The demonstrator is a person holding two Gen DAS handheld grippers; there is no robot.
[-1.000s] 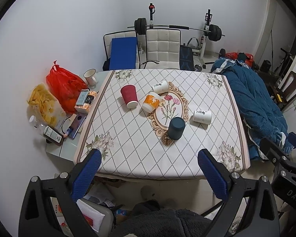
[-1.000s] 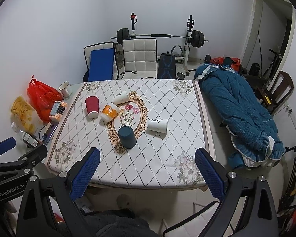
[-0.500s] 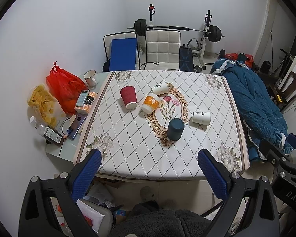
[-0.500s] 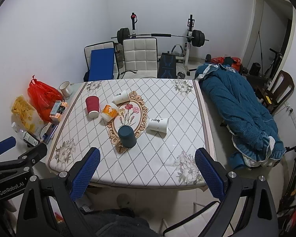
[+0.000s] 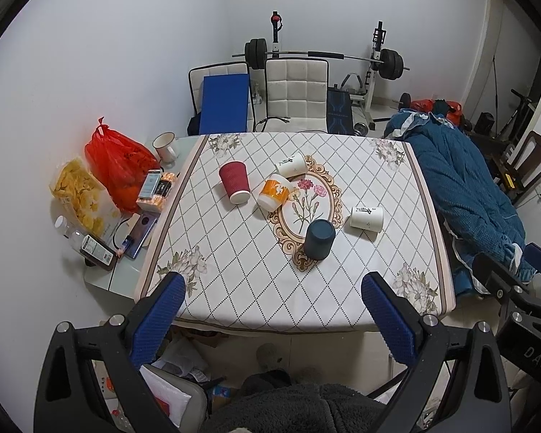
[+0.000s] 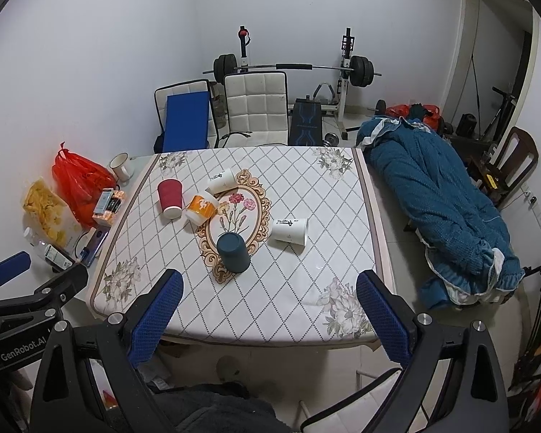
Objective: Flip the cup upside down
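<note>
Several paper cups are on the table (image 5: 234,288) with the patterned cloth. A red cup (image 5: 234,182) (image 6: 170,193), an orange cup (image 5: 275,192) (image 6: 200,209) and two white cups (image 5: 291,164) (image 5: 367,217) lie on their sides. A dark blue cup (image 5: 319,239) (image 6: 233,252) stands upside down near the middle. My left gripper (image 5: 270,310) and my right gripper (image 6: 268,308) are both open and empty, held high above the table's near edge, far from the cups.
A side ledge at the left holds a red bag (image 5: 117,166), a snack bag (image 5: 77,195), a mug (image 5: 164,147), a phone and bottles. Chairs (image 5: 294,93) and a barbell rack stand behind the table. A blue blanket (image 5: 465,195) lies to the right.
Both views have drifted very slightly; the cups have not moved and both grippers stay open.
</note>
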